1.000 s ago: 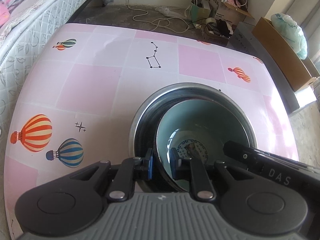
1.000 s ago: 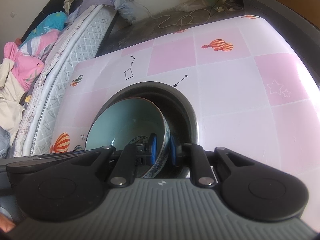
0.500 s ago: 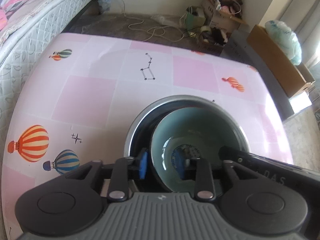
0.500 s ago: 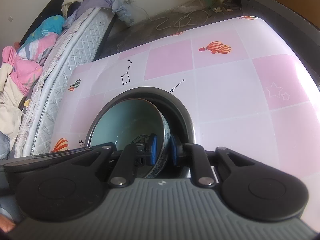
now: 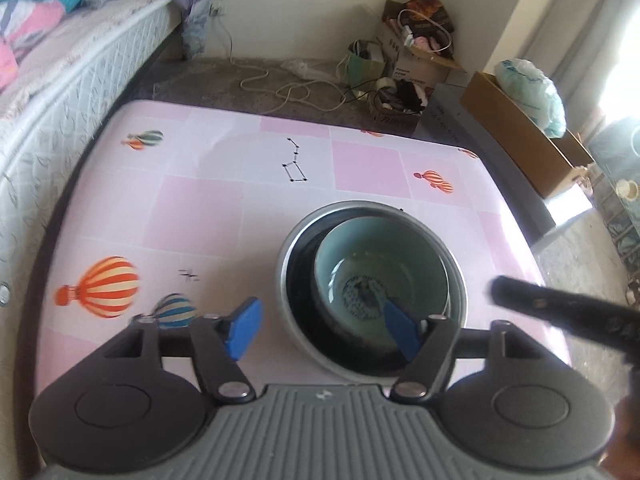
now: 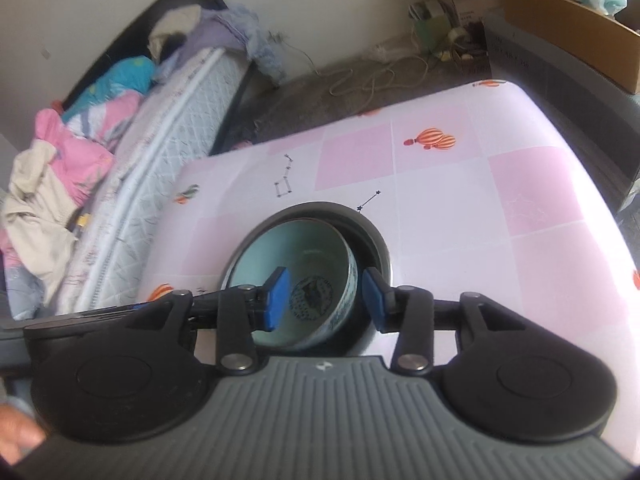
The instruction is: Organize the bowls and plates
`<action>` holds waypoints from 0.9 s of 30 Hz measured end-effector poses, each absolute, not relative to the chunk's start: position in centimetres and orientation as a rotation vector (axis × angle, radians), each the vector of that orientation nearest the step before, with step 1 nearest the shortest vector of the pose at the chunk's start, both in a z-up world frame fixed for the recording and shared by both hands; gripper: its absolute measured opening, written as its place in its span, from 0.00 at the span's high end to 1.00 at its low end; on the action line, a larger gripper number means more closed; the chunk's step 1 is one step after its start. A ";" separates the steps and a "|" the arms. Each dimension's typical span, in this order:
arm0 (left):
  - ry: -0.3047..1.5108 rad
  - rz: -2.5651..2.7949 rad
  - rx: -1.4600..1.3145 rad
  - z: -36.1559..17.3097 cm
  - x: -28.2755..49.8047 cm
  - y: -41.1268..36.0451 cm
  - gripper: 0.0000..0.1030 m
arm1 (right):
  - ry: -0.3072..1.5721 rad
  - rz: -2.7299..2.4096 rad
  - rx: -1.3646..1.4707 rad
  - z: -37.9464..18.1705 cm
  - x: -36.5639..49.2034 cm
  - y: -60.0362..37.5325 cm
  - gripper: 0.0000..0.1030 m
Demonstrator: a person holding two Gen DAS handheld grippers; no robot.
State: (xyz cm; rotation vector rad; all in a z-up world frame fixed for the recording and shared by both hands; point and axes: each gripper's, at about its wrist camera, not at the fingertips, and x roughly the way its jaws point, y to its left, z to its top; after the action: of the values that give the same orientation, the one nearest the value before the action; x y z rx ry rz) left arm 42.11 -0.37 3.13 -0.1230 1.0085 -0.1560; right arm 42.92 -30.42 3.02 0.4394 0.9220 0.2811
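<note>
**Bowl nested in pot, both grippers letting go**

Left wrist view: The left gripper (image 5: 322,330) hangs above the near edge of the pot (image 5: 294,332), a dark metal vessel standing on the pink checked worktop (image 5: 192,208). Its blue fingers (image 5: 242,328) are spread wide and opening; the left one is over the worktop just left of the pot, the right one over the bowl's inside. Neither presses on anything. The bowl (image 5: 400,256), pale green inside with a dark printed roundel at the bottom, sits inside the pot toward its right side. The black body of the right gripper (image 5: 560,312) juts in from the right, past the pot's rim. Far off lie a bed (image 5: 60,76) on the left and cardboard boxes (image 5: 524,124) on the floor to the right.

Right wrist view: The right gripper (image 6: 326,294) straddles the bowl's (image 6: 296,252) right wall, one blue finger (image 6: 278,298) inside the bowl, the other in the gap between bowl and pot (image 6: 374,236). The fingers are parting and stand clear of the wall on both sides. The bowl's outside shows a blue-and-white pattern. Part of a hand (image 6: 18,438) shows at the near left corner.
</note>
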 end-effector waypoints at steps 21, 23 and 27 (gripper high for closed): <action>0.893 -0.038 -0.289 4.6 17.4 12.8 0.00 | 0.777 0.296 0.693 5.3 17.1 -37.4 0.53; 0.896 -0.046 -0.336 4.0 15.1 13.4 0.00 | 0.784 0.301 0.704 4.8 15.4 -36.8 0.53; 0.866 -0.019 -0.375 2.9 11.0 13.8 0.00 | 0.815 0.334 0.688 4.0 12.2 -34.8 0.53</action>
State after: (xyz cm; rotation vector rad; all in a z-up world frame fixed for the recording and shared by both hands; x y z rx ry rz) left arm 11.02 13.79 2.91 -0.3753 0.8662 -0.0191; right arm 12.17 -34.76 3.95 0.6883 0.8152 0.3340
